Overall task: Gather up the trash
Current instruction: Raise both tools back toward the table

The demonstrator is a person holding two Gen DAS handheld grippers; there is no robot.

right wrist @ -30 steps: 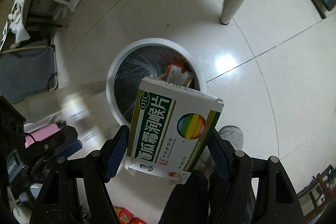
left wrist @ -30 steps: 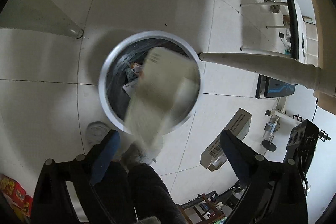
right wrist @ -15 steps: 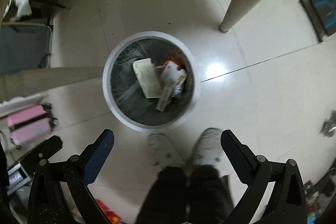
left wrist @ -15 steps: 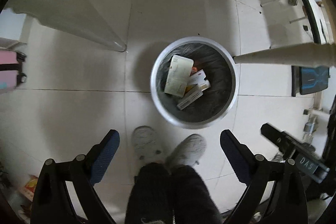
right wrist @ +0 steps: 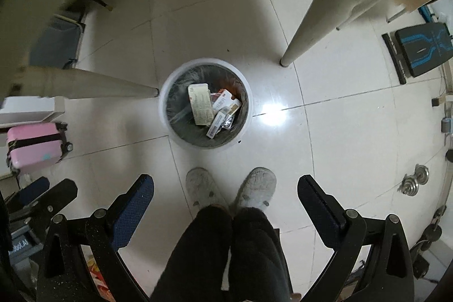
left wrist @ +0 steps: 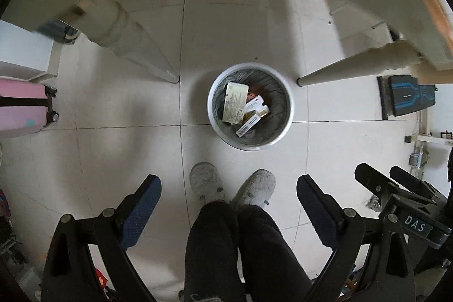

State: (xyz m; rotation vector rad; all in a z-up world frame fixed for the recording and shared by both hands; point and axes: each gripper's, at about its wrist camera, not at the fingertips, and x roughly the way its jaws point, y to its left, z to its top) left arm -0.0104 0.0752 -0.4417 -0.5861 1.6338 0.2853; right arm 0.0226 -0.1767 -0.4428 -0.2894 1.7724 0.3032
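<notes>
A round white trash bin (left wrist: 279, 136) with a dark liner stands on the tiled floor; it also shows in the right wrist view (right wrist: 164, 115). Several medicine boxes lie inside, a large pale one (left wrist: 235, 103) (right wrist: 200, 104) on top at the left. My left gripper (left wrist: 228, 190) is open and empty, high above the floor. My right gripper (right wrist: 225, 190) is open and empty, also high above the bin. The right gripper's body shows at the lower right of the left wrist view (left wrist: 402, 205).
The person's grey slippers (left wrist: 205, 184) and dark trouser legs stand just in front of the bin. White table legs (left wrist: 136, 53) (right wrist: 311, 27) flank the bin. A pink suitcase (right wrist: 36, 147) is at the left, a black and blue mat (right wrist: 421, 47) at the right.
The pale box fell from my left gripper and the green box left my right gripper; both grippers then rose well above the bin, which looks smaller now.
</notes>
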